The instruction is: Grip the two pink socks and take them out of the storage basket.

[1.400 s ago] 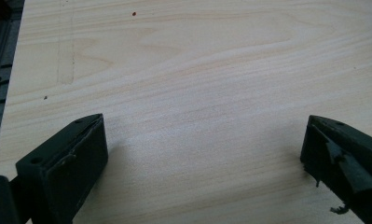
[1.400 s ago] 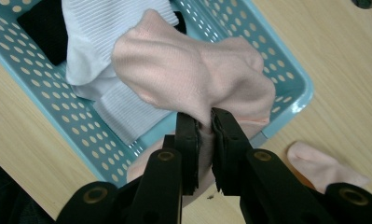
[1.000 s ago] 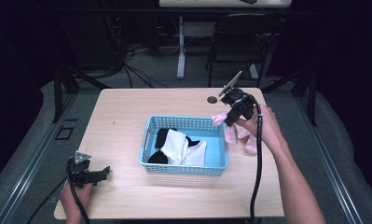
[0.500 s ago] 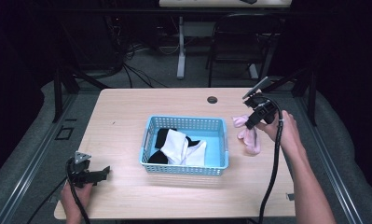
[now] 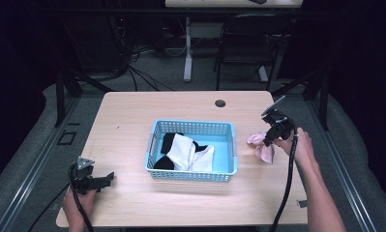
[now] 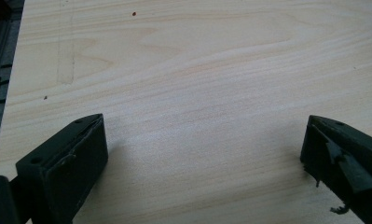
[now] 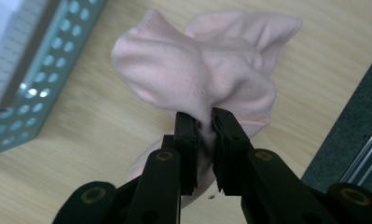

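The right gripper (image 5: 269, 137) is clamped on a pink sock (image 7: 207, 70), and its two jaws press a fold of the fabric between them with almost no gap. In the high view this pink sock (image 5: 261, 146) is at the right side of the table (image 5: 132, 111), just beside the right wall of the blue basket (image 5: 190, 128) but outside it, and its lower end seems to touch the wood, although the high view is too small to be sure. The sock hangs bunched, with its long axis running roughly from the jaws down toward the person's side. The basket lies to the left of the jaws, and inside it are a white sock (image 5: 185, 150) and something black (image 5: 167, 142). For putting the pink sock down on the table, I think the release point is directly below the jaws. The left gripper (image 5: 101, 180) rests at the near left corner of the table, well apart from the sock, with its jaws wide apart over bare wood and nothing between them. So the right hand (image 5: 302, 147) is clearly the nearer one, and the coming move belongs to it.
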A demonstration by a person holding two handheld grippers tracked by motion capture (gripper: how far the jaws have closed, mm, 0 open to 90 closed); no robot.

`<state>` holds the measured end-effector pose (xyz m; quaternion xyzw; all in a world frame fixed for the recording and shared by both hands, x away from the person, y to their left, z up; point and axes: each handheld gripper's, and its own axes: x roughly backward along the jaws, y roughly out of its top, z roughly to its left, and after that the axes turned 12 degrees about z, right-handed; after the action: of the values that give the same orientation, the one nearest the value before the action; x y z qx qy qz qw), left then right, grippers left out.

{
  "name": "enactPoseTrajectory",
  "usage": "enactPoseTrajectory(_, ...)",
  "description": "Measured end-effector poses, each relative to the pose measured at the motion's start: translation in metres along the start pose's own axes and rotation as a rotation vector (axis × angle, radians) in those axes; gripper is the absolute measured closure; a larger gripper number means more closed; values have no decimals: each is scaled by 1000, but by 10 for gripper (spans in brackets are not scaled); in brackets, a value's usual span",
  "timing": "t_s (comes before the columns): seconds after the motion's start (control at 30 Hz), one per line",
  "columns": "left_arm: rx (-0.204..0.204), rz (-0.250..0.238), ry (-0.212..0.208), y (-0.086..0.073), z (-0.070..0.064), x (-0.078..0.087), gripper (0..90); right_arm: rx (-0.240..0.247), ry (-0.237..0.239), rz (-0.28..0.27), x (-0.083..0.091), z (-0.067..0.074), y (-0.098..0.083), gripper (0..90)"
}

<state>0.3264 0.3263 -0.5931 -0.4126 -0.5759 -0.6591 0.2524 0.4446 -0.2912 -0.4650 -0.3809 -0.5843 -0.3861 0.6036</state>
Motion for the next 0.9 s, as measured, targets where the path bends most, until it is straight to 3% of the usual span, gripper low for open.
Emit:
enactPoseTrajectory(0.27,0,0,0,0,0,0,6,3,53,83,-44,1,-3,784)
enactPoseTrajectory(0.43,0,0,0,0,0,0,6,29,77,108,-50,3,-8,714)
enactPoseTrajectory(0.5,0,0,0,0,0,0,6,12,90,60,-50,5,-14,606)
enactPoseTrajectory(0.53,0,0,0,0,0,0,6,13,104,28,-45,6,-21,477)
enactPoseTrajectory(0.57,0,0,0,0,0,0,6,8,104,11,-43,7,-23,416)
enactPoseTrajectory(0.6,0,0,0,0,0,0,6,8,104,11,-43,7,-23,416)
enactPoseTrajectory(0.67,0,0,0,0,0,0,6,11,121,-37,-33,7,-34,289)
enactPoseTrajectory(0.7,0,0,0,0,0,0,6,11,121,-37,-33,7,-34,289)
enactPoseTrajectory(0.8,0,0,1,0,0,0,6,26,122,-71,-24,8,-49,172)
enactPoseTrajectory(0.9,0,0,1,0,0,0,6,18,118,-89,-22,9,-57,155)
